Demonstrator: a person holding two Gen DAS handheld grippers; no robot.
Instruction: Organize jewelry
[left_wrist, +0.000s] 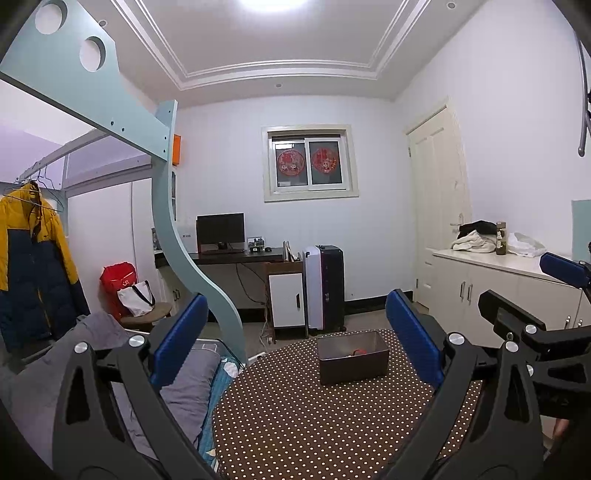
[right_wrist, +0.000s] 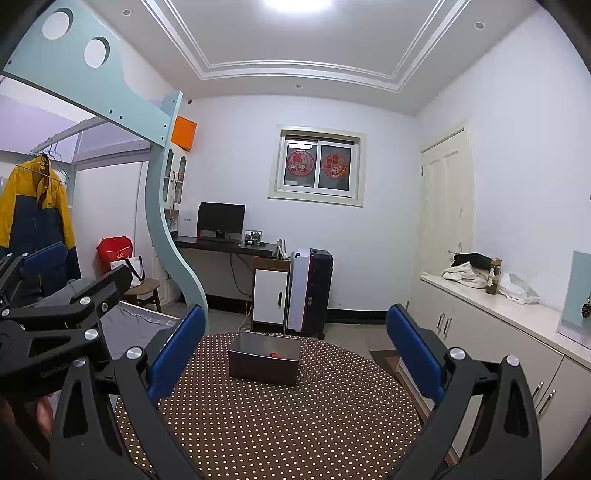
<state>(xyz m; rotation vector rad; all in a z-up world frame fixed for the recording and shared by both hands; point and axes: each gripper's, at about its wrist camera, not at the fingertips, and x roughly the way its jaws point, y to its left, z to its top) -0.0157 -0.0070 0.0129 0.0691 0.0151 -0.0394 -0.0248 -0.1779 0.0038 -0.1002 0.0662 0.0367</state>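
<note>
A dark grey open box (left_wrist: 352, 357) stands on the far part of a round table with a brown dotted cloth (left_wrist: 295, 417). A small red item (left_wrist: 359, 352) lies inside it. The box also shows in the right wrist view (right_wrist: 263, 357), with the red item (right_wrist: 274, 355) inside. My left gripper (left_wrist: 295, 339) is open and empty, held above the table short of the box. My right gripper (right_wrist: 295, 343) is open and empty, likewise short of the box. The right gripper's arm shows at the right in the left wrist view (left_wrist: 532, 325); the left gripper's arm shows at the left in the right wrist view (right_wrist: 55, 317).
A bed with grey bedding (left_wrist: 110, 369) and a pale blue bunk frame (left_wrist: 177, 236) stand left of the table. A white cabinet (right_wrist: 498, 332) with clothes and a bottle runs along the right wall. A desk, monitor and suitcase (left_wrist: 327, 288) stand at the back.
</note>
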